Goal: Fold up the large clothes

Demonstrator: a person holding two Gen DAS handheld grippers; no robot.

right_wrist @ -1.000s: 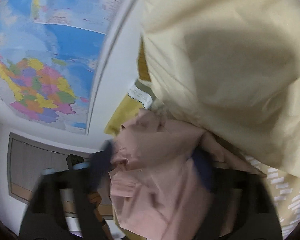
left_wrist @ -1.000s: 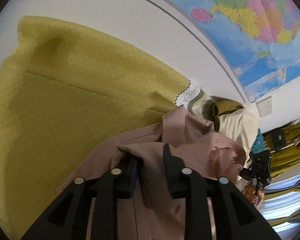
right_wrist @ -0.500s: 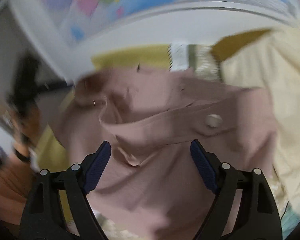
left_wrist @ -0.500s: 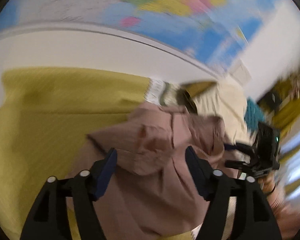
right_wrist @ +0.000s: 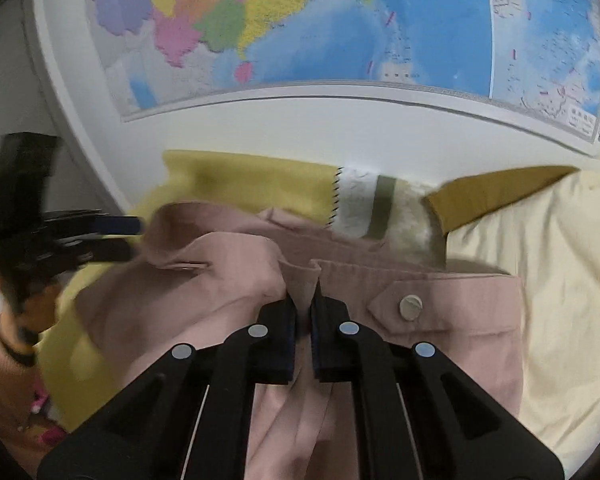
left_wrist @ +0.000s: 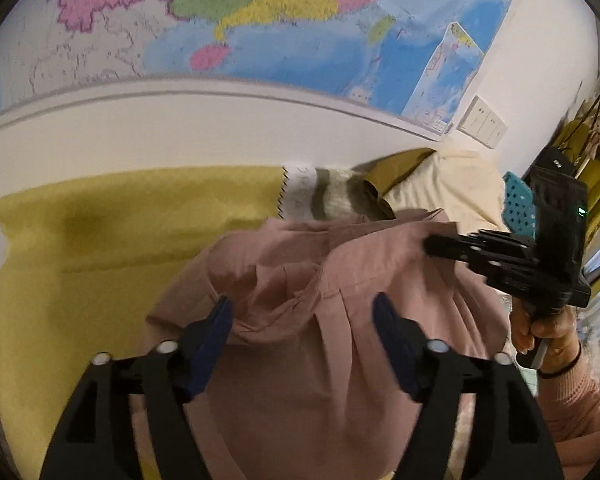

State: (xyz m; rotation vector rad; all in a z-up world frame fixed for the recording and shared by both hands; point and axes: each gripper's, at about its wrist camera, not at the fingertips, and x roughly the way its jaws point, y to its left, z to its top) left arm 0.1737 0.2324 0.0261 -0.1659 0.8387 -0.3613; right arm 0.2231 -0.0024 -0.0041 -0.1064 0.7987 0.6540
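A dusty-pink jacket [left_wrist: 340, 320] with a snap button [right_wrist: 410, 306] lies crumpled on the bed, on a yellow-green cover [left_wrist: 100, 240]. My left gripper [left_wrist: 302, 312] is open, its jaws wide apart just over the bunched fabric. My right gripper [right_wrist: 304, 304] is shut on a fold of the pink jacket [right_wrist: 228, 280] near its front edge. The right gripper also shows from the side in the left wrist view [left_wrist: 432, 245], at the jacket's right edge. The left gripper shows at the left in the right wrist view [right_wrist: 134, 236].
A cream pillow [right_wrist: 560, 280] lies to the right, a fluffy white item with an olive band [right_wrist: 380, 204] behind the jacket. A wall map [right_wrist: 340, 20] hangs on the white wall behind. A teal perforated object [left_wrist: 518, 208] stands at the far right.
The left gripper was shut on the jacket a second ago and has since opened. The right gripper was open half a second ago and is now closed on a fold. Both views have swung level toward the wall.
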